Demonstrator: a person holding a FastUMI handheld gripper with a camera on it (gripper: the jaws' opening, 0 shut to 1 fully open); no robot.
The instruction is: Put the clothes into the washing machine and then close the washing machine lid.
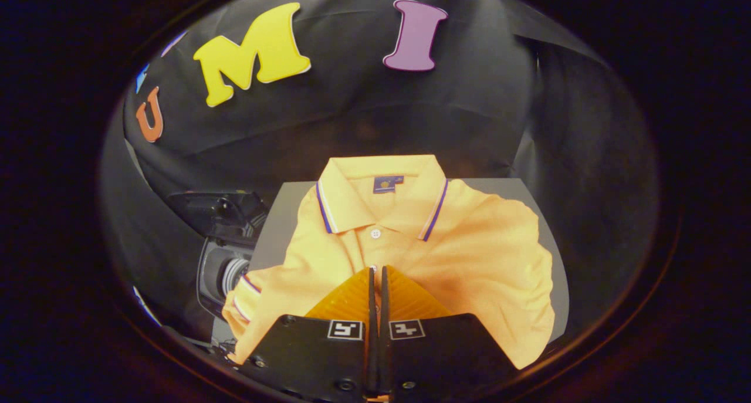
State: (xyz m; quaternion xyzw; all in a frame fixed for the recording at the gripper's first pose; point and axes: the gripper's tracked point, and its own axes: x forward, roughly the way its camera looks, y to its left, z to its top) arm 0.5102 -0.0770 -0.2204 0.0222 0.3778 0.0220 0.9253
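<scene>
An orange polo shirt (469, 256) lies folded on a grey board (278, 227), with its striped collar on the far side and a sleeve hanging off the near left corner. My gripper (377, 269) is over the shirt's front, just short of the button placket. Its fingers are pressed together, and I see no fabric pinched between them. To the left of the board and lower down stands the washing machine (226, 277). Its round opening faces me, and its dark lid (217, 210) is raised above the opening.
Black cloth walls close in the booth behind and on both sides. The grey board ends just beyond the shirt's collar and past its right side. The washing machine sits close against the board's left edge.
</scene>
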